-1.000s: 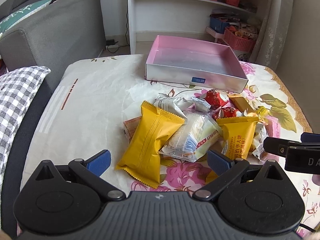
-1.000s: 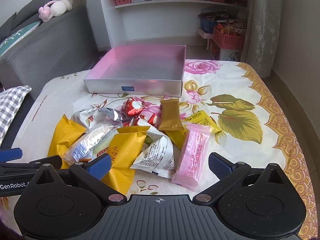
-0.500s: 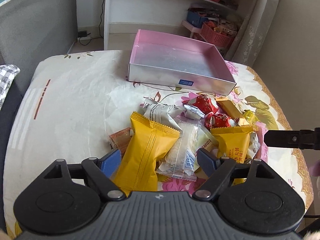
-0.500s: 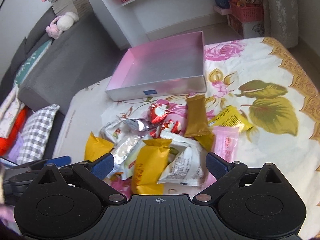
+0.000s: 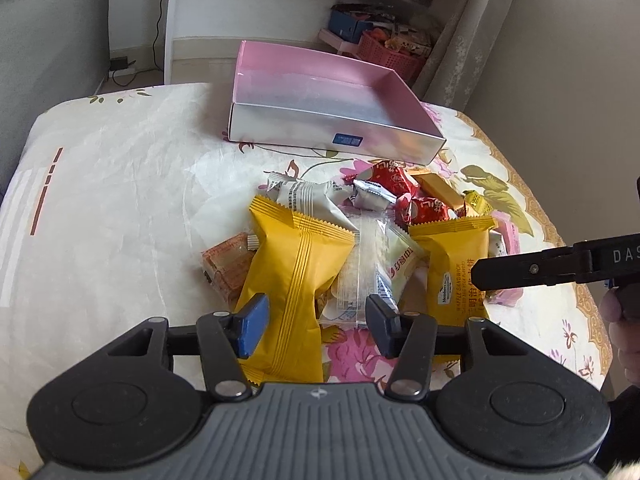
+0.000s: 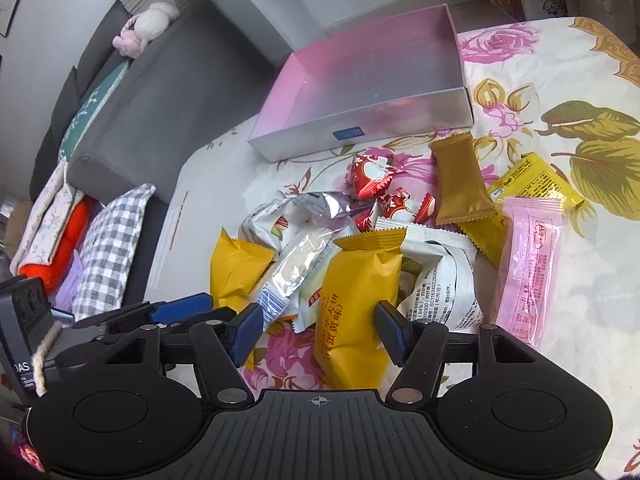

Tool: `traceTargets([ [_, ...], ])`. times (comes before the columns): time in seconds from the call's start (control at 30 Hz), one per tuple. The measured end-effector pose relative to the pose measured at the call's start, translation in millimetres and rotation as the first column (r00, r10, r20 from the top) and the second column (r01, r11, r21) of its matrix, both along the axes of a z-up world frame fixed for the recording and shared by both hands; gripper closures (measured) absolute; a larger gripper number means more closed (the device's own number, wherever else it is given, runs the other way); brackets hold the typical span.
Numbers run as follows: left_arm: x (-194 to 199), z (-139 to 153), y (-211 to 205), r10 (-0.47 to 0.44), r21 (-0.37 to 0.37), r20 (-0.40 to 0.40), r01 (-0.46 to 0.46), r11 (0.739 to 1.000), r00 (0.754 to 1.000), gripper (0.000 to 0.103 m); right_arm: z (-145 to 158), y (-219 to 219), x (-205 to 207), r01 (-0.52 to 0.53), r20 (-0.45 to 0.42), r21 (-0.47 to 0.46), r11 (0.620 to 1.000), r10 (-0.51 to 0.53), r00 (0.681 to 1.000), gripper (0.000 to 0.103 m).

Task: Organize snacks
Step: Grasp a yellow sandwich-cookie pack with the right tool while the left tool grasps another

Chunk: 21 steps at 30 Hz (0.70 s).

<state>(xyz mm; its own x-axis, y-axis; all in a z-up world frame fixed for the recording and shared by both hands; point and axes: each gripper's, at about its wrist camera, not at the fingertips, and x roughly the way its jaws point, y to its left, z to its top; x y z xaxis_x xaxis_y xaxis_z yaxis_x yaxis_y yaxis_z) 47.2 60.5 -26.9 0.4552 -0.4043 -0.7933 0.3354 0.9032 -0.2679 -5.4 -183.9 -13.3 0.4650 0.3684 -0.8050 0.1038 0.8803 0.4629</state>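
A heap of snack packets lies on the flowered tablecloth in front of a pink box [image 5: 300,132] [image 6: 400,120] that holds nothing. My left gripper [image 5: 316,326] hangs low over a large yellow packet [image 5: 296,272]. Its jaws are closing around the packet's near end; the left pad touches it, while the right pad rests by a clear packet [image 5: 376,264]. My right gripper [image 6: 319,332] is closing around a second yellow packet [image 6: 356,300]. There the right pad touches the packet's edge and the left pad stands apart.
A pink packet [image 6: 528,264], a gold-brown packet [image 6: 460,184], red candies [image 6: 372,174] and a white packet [image 6: 440,280] lie in the heap. A grey sofa [image 6: 160,92] with a checked pillow [image 6: 112,248] stands left of the table. Shelves and a pink basket [image 5: 388,56] are behind.
Both grippers have dropped and tipped down toward the heap. Their jaws have narrowed from wide open, and each now has a yellow packet between its fingers.
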Motion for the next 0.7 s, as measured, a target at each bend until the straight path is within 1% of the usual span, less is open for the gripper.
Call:
traceTargets([
  [0.13, -1, -2, -1, -0.039, 0.03, 0.025, 0.038, 0.999, 0.999, 0.054, -2, 9, -1, -0.019, -0.003, -0.051, 0.999, 0.019, 1.0, 0.041],
  [0.33, -4, -2, -5, -0.074, 0.086, 0.058, 0.069, 0.994, 0.996, 0.054, -3, 20, -1, -0.032, 0.001, -0.114, 0.993, 0.032, 0.999, 0.041],
  [0.47, -5, -1, -5, -0.075, 0.126, 0.076, 0.065, 0.99, 0.994, 0.054, -4, 23, -4, -0.041, -0.021, -0.111, 0.993, 0.039, 0.999, 0.041],
  [0.53, -5, -2, -5, -0.079, 0.142, 0.083, 0.067, 0.988, 0.993, 0.052, -7, 26, -5, -0.05, -0.036, -0.118, 0.992, 0.046, 0.998, 0.041],
  [0.63, -2, -8, -6, -0.083, 0.154, 0.065, 0.072, 0.985, 0.994, 0.052, -16, 29, -5, -0.056, -0.075, -0.106, 0.993, 0.049, 0.996, 0.041],
  [0.7, 0, -12, -8, -0.085, 0.173, 0.059, 0.074, 0.982, 0.995, 0.052, -21, 30, -5, -0.055, -0.083, -0.122, 0.991, 0.045, 0.996, 0.041],
])
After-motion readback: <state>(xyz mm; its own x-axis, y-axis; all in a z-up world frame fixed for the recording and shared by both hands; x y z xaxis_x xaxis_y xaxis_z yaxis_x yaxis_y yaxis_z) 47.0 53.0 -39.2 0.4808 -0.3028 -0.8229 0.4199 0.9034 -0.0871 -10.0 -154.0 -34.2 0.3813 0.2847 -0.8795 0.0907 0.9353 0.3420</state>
